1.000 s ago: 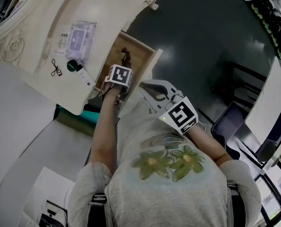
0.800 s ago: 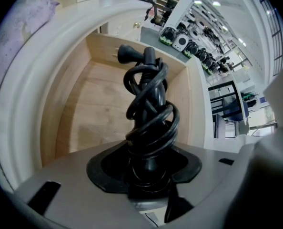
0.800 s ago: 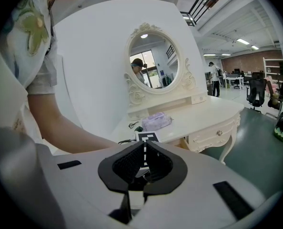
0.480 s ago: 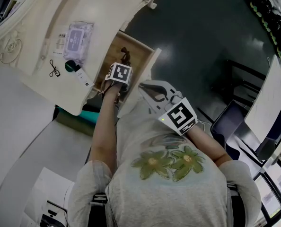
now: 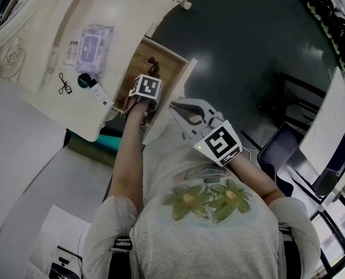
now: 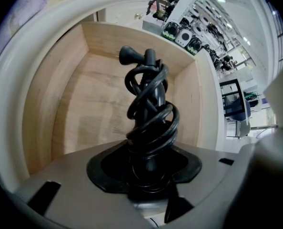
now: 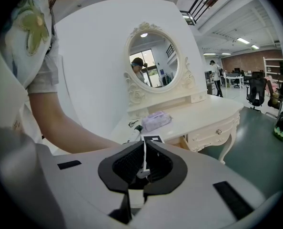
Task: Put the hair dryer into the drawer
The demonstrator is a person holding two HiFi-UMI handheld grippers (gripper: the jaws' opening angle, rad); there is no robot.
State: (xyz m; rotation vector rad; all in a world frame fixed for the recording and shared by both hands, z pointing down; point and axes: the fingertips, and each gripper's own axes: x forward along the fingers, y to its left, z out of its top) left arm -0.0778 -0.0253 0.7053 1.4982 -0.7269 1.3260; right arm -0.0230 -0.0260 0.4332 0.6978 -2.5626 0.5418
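Dryer gripped at cord-wrapped end by left gripper, jaws wide round it, hanging inside open drawer, plug toward far wall. Right gripper clenched, empty, near-right of drawer.

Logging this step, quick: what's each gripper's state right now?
Left gripper: closed on the hair dryer, reaching into the drawer.
Right gripper: closed, empty.
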